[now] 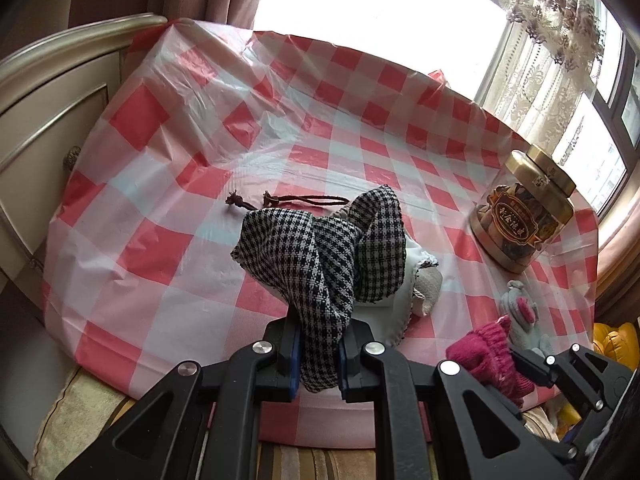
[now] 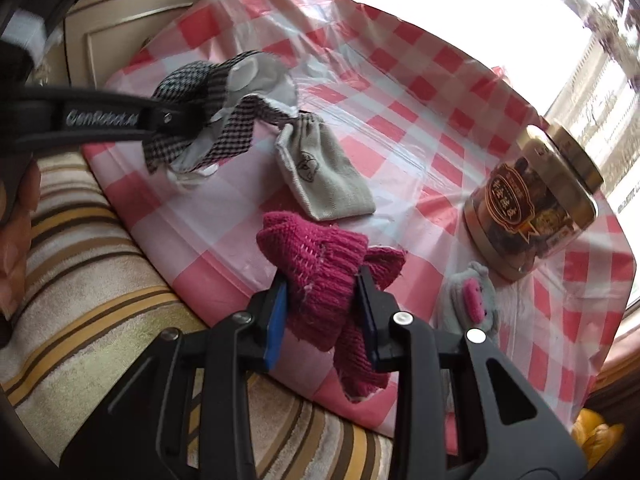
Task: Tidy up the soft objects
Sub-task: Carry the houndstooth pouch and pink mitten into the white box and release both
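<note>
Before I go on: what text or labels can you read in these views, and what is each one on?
"GenRobot.AI": side of the left gripper.
Jar label: Chinese characters, too blurred to read with confidence.
Beige pouch: a small printed emblem, no legible words.
Nothing else carries text.

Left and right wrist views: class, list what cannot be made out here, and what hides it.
- Beige drawstring pouch, left wrist view: mostly hidden behind the houndstooth cloth.
- Grey plush toy, right wrist view: lower part behind the right gripper.
- Jar label: blurred, unreadable.
</note>
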A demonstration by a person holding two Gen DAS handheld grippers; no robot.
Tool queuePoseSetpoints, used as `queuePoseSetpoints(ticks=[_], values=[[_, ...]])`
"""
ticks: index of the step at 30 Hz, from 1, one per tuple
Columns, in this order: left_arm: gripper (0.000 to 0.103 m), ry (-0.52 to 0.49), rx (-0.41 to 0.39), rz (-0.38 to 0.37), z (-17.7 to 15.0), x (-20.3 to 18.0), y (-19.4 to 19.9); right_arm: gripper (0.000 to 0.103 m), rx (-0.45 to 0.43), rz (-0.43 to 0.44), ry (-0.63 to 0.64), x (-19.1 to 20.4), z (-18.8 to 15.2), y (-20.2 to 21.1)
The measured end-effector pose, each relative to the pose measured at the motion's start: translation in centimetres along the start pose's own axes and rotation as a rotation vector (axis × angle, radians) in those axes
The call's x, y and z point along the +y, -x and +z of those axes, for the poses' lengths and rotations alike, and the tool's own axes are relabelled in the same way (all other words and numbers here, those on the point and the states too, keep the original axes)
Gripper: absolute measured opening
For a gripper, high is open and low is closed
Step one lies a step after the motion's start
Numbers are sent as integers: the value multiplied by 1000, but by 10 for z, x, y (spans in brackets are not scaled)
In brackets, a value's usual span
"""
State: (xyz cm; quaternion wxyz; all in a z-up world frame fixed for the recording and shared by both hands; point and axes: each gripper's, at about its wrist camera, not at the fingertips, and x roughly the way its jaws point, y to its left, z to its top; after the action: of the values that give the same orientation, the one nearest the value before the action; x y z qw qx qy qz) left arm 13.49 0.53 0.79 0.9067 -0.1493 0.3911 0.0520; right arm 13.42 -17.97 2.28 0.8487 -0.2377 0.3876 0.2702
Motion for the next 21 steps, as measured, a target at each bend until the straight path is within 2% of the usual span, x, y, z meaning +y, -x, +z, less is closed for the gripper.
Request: queuePoseSetpoints(ticks=[9, 21], values=[[14, 1, -48, 2, -7, -16, 31, 35, -51, 48, -70, -11, -8, 29], [14, -24, -49, -120, -23, -61, 53, 36, -87, 18, -272, -61, -54, 74]])
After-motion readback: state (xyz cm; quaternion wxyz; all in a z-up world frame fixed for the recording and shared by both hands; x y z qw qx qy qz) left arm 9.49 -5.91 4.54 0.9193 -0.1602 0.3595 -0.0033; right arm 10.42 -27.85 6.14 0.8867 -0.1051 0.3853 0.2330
